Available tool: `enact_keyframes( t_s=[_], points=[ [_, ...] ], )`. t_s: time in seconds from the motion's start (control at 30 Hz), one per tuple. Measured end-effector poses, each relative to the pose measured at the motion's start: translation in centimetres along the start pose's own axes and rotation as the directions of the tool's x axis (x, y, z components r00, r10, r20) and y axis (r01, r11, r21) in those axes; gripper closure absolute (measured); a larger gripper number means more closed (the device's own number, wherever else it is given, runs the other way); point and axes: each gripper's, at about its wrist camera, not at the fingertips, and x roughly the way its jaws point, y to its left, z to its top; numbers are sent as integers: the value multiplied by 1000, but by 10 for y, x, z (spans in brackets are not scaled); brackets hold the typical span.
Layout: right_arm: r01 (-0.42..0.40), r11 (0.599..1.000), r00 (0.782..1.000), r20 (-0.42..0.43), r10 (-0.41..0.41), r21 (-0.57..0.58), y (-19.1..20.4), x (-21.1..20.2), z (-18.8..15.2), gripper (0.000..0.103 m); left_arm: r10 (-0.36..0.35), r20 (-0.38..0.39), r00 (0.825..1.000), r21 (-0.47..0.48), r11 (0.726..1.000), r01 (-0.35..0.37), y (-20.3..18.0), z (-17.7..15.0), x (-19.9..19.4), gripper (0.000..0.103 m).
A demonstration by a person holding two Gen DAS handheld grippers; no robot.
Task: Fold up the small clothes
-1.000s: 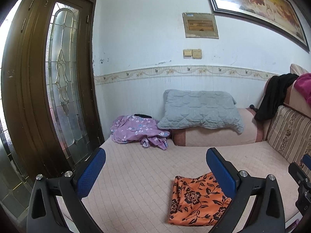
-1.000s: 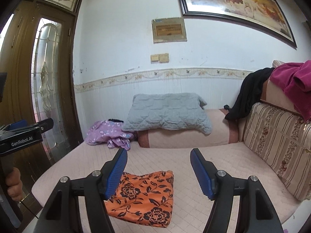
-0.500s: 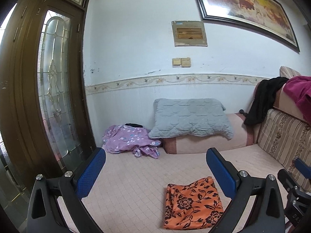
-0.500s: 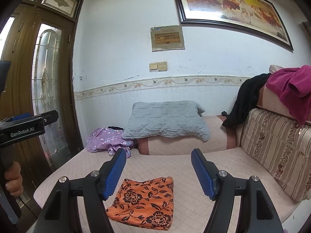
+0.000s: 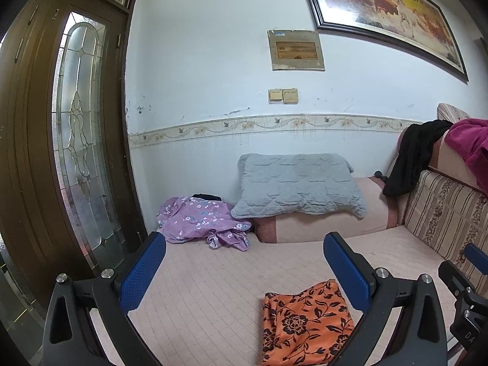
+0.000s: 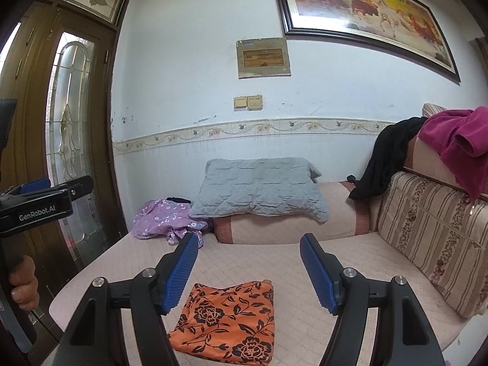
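While both claws hung wide and empty, the orange floral cloth (image 6: 227, 320) lay folded below them.
It sat under the right claw (image 6: 248, 270), right of the left claw (image 5: 241, 271).

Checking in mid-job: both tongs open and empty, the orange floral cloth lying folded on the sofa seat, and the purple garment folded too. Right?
Not quite. The purple garment lies crumpled in a heap by the grey pillow, as the right wrist view shows. The rest holds: left tongs and right tongs open, orange floral cloth folded.

A folded cloth (image 6: 227, 317) lies on the sofa seat (image 6: 350, 289), pillow (image 6: 259, 189) well behind it.
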Motion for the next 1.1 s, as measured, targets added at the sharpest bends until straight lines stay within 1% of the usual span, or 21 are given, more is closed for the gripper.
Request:
enact_keyframes(
  t_s=[0.1,0.33,0.63,0.87,1.1],
  points=[
    [-5,1000,1000,-16,5,-12,7,11,-1,30,8,-7,1000,-5,1000,-8,7,-2,9,0],
    [-22,999,998,-51,20,-33,24,35,-3,30,-4,-29,1000,-39,999,3,27,-10,30,0],
    [-26,998,997,-72,22,-62,44,51,-6,30,-6,-48,999,-63,998,3,45,-17,47,0],
    [-27,999,997,-80,24,-33,42,64,-5,30,-5,-56,998,-48,999,3,43,-18,59,0],
    [-14,1000,995,-98,11,-26,36,79,-4,30,-31,-77,997,-35,999,28,33,-14,75,0]
  ],
)
